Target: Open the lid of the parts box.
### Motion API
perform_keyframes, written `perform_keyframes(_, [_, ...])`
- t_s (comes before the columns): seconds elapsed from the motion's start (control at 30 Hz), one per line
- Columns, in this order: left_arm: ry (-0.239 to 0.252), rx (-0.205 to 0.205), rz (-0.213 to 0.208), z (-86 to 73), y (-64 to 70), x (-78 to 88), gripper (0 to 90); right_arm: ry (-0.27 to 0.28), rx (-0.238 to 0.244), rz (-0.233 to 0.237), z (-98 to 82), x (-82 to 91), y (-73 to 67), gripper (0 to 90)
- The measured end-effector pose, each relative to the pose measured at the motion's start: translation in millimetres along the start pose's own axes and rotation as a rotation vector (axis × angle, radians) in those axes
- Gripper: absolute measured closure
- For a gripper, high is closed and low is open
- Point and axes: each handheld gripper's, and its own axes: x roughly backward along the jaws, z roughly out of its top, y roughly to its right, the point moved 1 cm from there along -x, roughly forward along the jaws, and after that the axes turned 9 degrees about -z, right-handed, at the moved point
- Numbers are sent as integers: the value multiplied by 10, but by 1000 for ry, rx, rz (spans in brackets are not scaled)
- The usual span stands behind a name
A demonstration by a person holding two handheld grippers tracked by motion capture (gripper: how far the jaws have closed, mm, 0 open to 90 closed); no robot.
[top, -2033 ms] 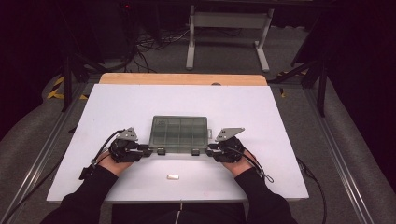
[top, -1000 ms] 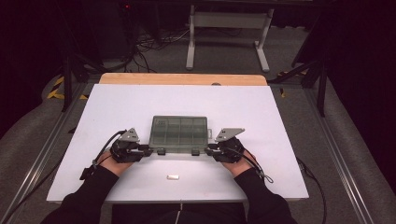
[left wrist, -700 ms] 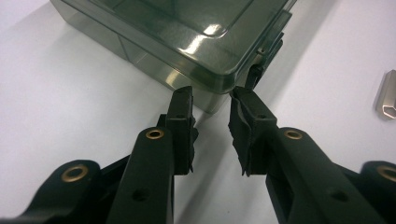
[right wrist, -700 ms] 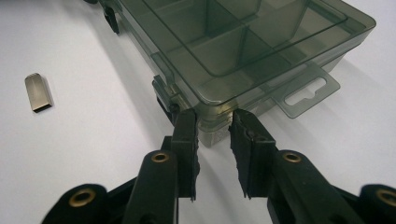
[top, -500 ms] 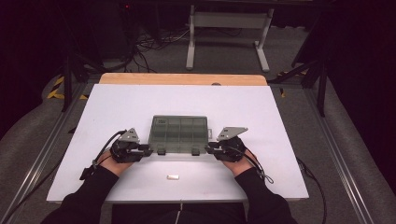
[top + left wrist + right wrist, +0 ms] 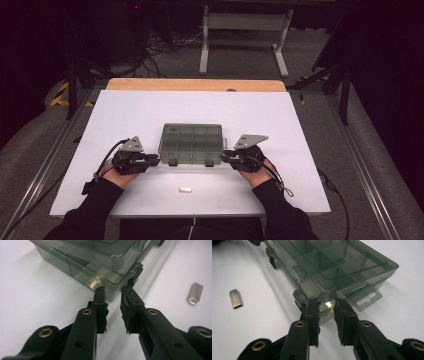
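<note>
A smoky, see-through compartment box (image 6: 191, 143) is sitting on the white desk (image 6: 310, 130), with its lid closed, and everything else is lying around it. The left claw (image 6: 156, 161) is resting at the box's near left corner; in the left gripper view its tips (image 6: 113, 293) are standing a narrow gap apart at that corner, just by a dark latch (image 6: 136, 273), and the jaws have just been closing in, though nothing is sitting between the pads, so the claw is released. The right claw (image 6: 225, 158) is lying at the box's near right corner; in the right gripper view its tips (image 6: 326, 305) are standing either side of the corner's lower edge, beside the clear hang tab (image 6: 366, 298), with a small gap on each side, so it is released as well. A small silver metal piece (image 6: 185, 189) is lying on the desk nearer the person than the box, between the two forearms, well apart from both claws. Nothing is standing between either claw and the box. Beyond the box, a strip of bare wood (image 6: 195, 84) is edging the far side of the desk, and past that cables (image 6: 165, 47) and a pale metal stand (image 6: 245, 30) are lying on the grey floor.
</note>
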Motion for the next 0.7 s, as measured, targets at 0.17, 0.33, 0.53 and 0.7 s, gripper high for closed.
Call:
perform_keyframes(0.17, [52, -5, -23, 22, 12, 42, 826, 5, -2, 1, 5, 3, 4, 740])
perform_keyframes(0.33, [76, -10, -14, 50, 29, 10, 895, 11, -6, 1, 11, 7, 7, 741])
perform_keyframes(0.53, [85, -11, 1, 64, 33, -11, 897, 15, -8, 3, 16, 5, 11, 741])
perform_keyframes(0.7, [100, -3, 6, 68, 26, -19, 897, 15, -8, 4, 16, 4, 11, 741])
